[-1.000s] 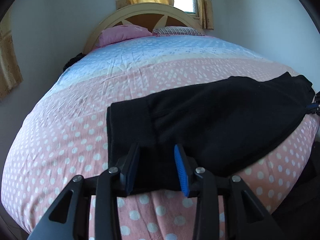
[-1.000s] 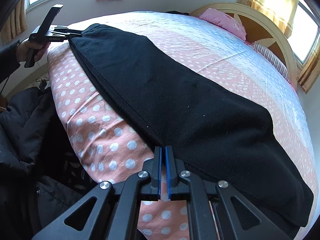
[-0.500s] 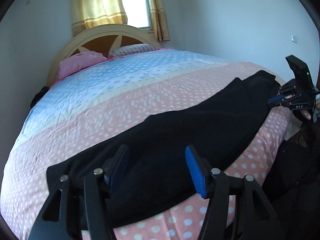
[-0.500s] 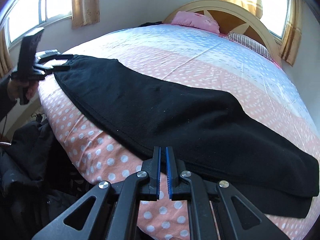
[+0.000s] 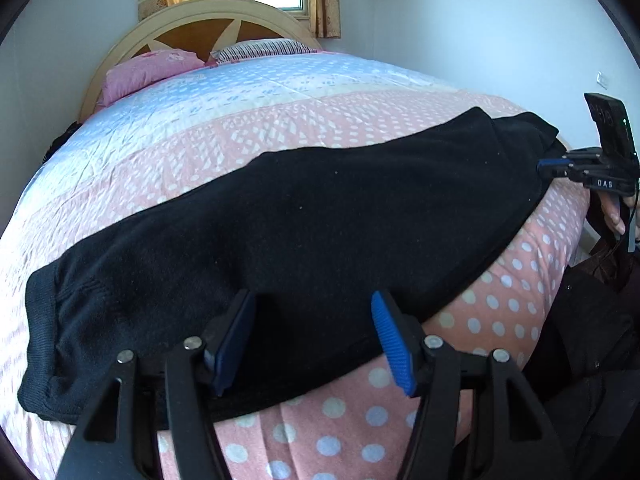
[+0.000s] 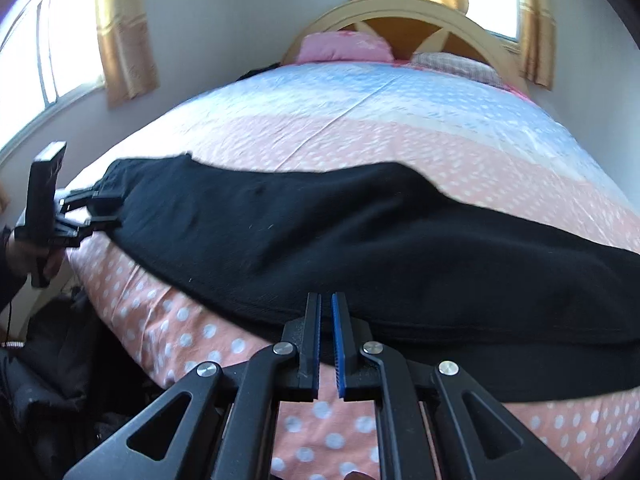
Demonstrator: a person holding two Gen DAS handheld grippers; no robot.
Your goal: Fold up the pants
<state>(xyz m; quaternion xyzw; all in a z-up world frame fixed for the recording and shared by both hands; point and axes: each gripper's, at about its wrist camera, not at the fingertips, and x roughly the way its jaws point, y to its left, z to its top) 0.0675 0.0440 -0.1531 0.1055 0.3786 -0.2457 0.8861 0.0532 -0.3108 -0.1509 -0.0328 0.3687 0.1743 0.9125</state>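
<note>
1. Two blue-padded fingers of the left gripper point(image 5: 314, 340) stand wide apart in the left wrist view, having just been opening; the black pants point(image 5: 300, 240) lie under and beyond them, but neither pad presses the cloth. The pants stretch along the near edge of the bed point(image 5: 280, 120), from the near left to the far right. At the far right the right gripper point(image 5: 560, 166) meets the end of the pants, and white letters on its body read "DAS". A hand point(image 5: 614, 216) holds its handle just off the bed's right edge. Beyond the pants the spotted cover lies bare up to a pink pillow point(image 5: 148, 72) and a striped pillow point(image 5: 260, 48) at the headboard point(image 5: 208, 20).

2. Both fingers of the right gripper point(image 6: 326, 340) stand almost together in the right wrist view, a narrow slit between the pads; nothing shows between them, and the pants' hem point(image 6: 360, 260) lies just beyond their tips. Far left, the left gripper point(image 6: 108, 212) sits spread at the other end of the pants. Dark clothing point(image 6: 52, 360) is heaped beside the bed at the near left. A curtained window point(image 6: 60, 52) fills the left wall.
</note>
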